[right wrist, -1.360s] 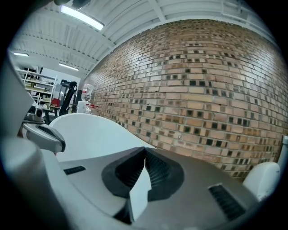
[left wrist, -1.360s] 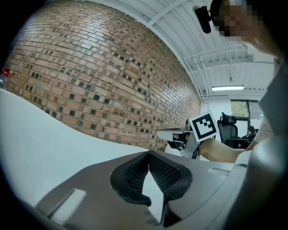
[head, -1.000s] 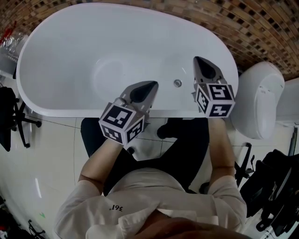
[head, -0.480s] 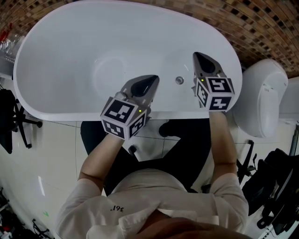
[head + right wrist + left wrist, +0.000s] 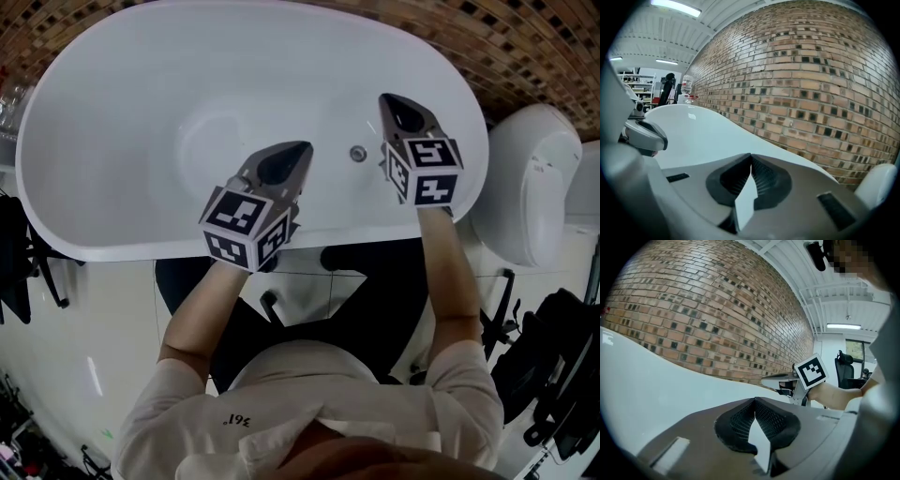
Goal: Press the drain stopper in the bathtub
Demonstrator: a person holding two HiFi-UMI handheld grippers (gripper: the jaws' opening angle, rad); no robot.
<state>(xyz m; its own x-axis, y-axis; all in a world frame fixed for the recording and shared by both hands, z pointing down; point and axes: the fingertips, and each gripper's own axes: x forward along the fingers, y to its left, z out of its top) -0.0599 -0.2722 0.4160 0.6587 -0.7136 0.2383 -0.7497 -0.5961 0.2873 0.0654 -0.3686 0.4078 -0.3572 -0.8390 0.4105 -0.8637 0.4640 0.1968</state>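
A white oval bathtub point(image 5: 122, 103) fills the upper part of the head view. Its small round metal drain stopper point(image 5: 357, 154) sits on the tub floor between my two grippers. My left gripper point(image 5: 302, 150) hangs over the near rim, left of the stopper, shut with nothing held. My right gripper point(image 5: 385, 99) is over the tub just right of the stopper, also shut and empty. In the left gripper view, the jaws point(image 5: 753, 400) meet at the tips, and the right gripper point(image 5: 765, 380) shows beyond. The right gripper view shows its tips point(image 5: 750, 155) touching.
A brick wall point(image 5: 525, 47) runs behind the tub. A white toilet point(image 5: 525, 187) stands at the right. Dark office chairs point(image 5: 553, 366) stand at the right and at the left edge point(image 5: 14, 262). The person's legs and a black stool point(image 5: 309, 291) are below the tub's rim.
Both grippers have moved forward over the tub, the right one up toward the far side. Both stay shut.
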